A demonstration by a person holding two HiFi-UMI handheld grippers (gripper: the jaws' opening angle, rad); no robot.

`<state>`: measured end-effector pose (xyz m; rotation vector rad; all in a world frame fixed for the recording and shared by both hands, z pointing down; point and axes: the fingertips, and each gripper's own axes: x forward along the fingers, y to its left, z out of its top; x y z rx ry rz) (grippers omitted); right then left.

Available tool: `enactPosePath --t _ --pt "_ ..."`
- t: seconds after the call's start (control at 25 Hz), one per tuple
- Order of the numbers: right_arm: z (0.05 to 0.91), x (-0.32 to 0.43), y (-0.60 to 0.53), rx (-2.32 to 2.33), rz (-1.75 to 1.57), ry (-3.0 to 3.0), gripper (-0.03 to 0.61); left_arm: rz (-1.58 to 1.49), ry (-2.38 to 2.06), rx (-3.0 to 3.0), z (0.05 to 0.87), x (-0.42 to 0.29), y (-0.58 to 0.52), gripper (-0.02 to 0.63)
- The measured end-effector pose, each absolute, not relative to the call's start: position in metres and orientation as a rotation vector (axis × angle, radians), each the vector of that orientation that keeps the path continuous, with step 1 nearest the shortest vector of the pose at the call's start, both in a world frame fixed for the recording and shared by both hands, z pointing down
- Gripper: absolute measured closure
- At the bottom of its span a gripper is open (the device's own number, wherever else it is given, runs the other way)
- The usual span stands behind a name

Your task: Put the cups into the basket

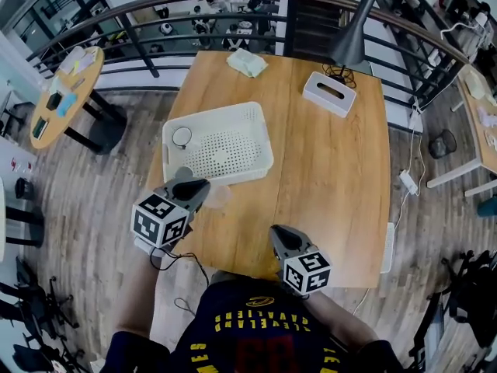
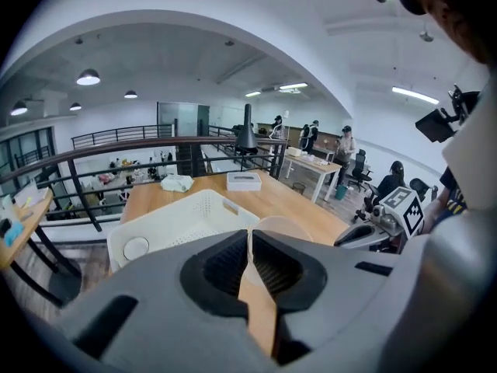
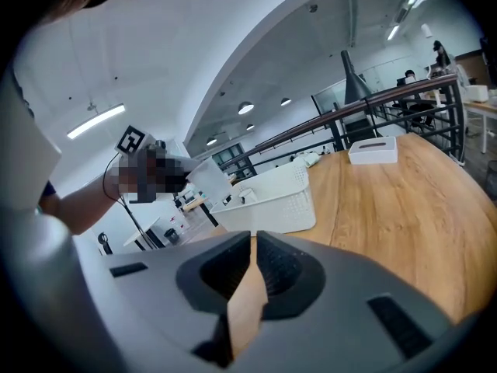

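The left gripper [image 1: 199, 186] is clamped on the thin wall of a clear cup [image 1: 219, 198] – in the left gripper view the rim sits pinched right between the two jaws. That cup is up in the air over the wooden table [image 1: 334, 177], just off the near edge of the white basket [image 1: 260, 134]. A second cup [image 1: 182, 137] is already lying inside the basket, in its far-left corner. The right gripper [image 1: 277, 232] hangs over the near table edge, jaws pressed together on nothing. A white tissue box [image 1: 329, 93] and a crumpled cloth [image 1: 247, 62] sit at the far end.
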<state>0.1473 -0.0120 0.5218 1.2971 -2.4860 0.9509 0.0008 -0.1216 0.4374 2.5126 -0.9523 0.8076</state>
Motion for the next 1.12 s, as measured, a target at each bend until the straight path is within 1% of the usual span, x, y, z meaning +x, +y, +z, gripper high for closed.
enactPosePath --t 0.2,0.4,0.76,1.12 --pt "0.525 0.145 -0.019 1.386 0.986 -2.441 0.545 0.858 -0.932 2.606 0.409 -0.003 -0.178 0.584" --pt "0.534 0.15 -0.021 1.475 1.018 -2.352 0.545 0.899 -0.874 2.644 0.409 0.003 -0.235 0.584" --pt "0.551 0.158 -0.015 1.611 1.063 -2.154 0.545 1.026 -0.71 2.635 0.483 0.031 -0.302 0.584" --pt "0.559 0.154 -0.01 1.683 1.096 -2.018 0.545 1.0 -0.633 2.602 0.557 0.062 -0.339 0.584"
